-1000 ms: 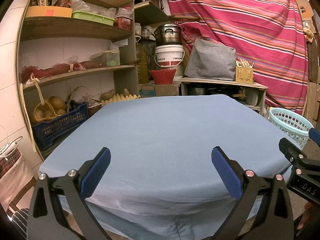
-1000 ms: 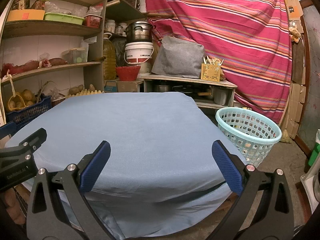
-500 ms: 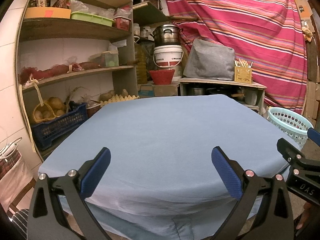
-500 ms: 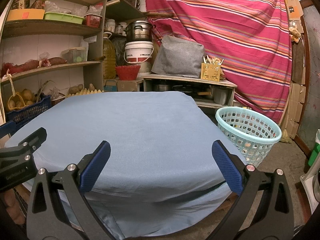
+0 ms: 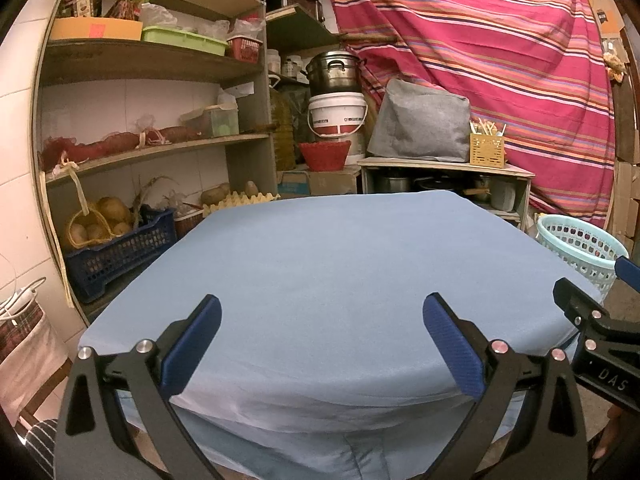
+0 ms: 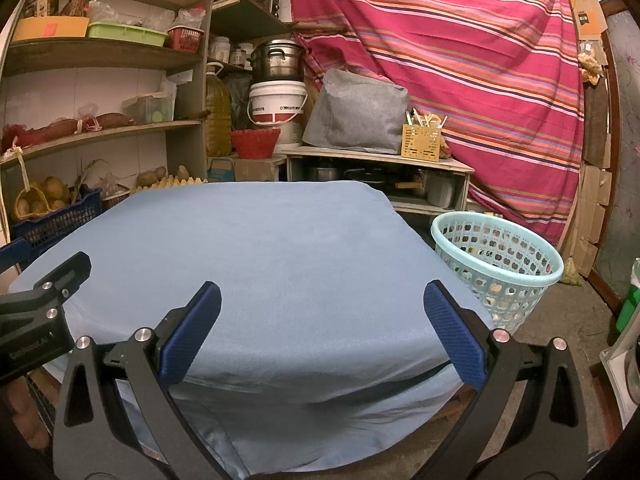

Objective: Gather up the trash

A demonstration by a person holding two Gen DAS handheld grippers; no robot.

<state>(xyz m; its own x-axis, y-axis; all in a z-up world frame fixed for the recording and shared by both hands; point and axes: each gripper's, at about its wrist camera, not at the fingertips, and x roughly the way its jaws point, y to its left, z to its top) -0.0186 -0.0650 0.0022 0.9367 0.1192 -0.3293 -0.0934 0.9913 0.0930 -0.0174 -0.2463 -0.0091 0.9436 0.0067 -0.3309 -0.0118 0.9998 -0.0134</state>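
Left wrist view: The left gripper (image 5: 322, 340) is held above the near edge of a table covered by a blue cloth (image 5: 340, 272). Its jaws are spread wide and nothing is held between the blue pads (image 5: 192, 344). At the right edge, part of the right gripper (image 5: 596, 340) is seen, marked "DAS". A pale teal laundry basket (image 5: 580, 244) stands on the floor beside the far right corner of the table. Shelves (image 5: 152, 68) are mounted at the left. A white bucket (image 5: 338, 114) with a red band and unreadable print is seen behind the table, under a steel pot (image 5: 334, 72).

Right wrist view: The right gripper (image 6: 322, 338) is likewise held above the near table edge, jaws spread wide, with nothing gripped. At the left edge the left gripper (image 6: 40, 320) is seen; its white lettering is too blurred to be read with certainty. The laundry basket (image 6: 496, 268) stands on the floor just right of the table; small items are visible through its perforations but cannot be identified. A striped red cloth (image 6: 460, 60) is hung across the far wall. A yellow utensil holder (image 6: 422, 140) stands beside a grey cover (image 6: 356, 114).
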